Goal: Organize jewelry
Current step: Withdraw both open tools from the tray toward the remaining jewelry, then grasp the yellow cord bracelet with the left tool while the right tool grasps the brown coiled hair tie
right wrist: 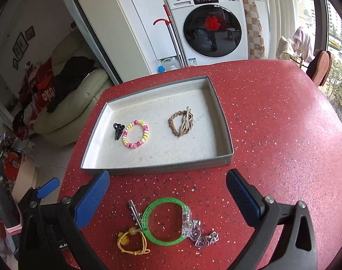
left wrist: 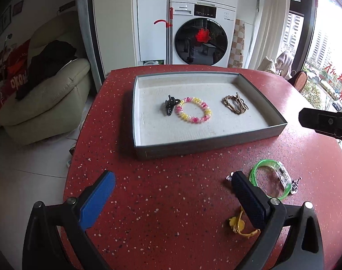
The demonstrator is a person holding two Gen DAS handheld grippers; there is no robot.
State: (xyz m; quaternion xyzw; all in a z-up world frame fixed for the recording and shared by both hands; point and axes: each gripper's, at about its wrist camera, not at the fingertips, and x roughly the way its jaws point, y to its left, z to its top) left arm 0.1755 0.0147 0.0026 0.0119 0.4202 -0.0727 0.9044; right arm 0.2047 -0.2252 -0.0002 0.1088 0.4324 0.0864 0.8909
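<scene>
Right gripper (right wrist: 167,189), spread wide and empty, hangs over the red worktop (right wrist: 272,135); the green bangle (right wrist: 148,213) lies just below it, the tray (right wrist: 225,157) just beyond. Close across the ring's plain green arc, avoiding the 2 neighbouring pieces.

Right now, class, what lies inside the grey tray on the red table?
Inside the tray: a black hair clip touching a pink-and-yellow bead bracelet, and apart from them a brown braided bracelet with a metal clip lying on it. That clip hides part of the braid.
</scene>
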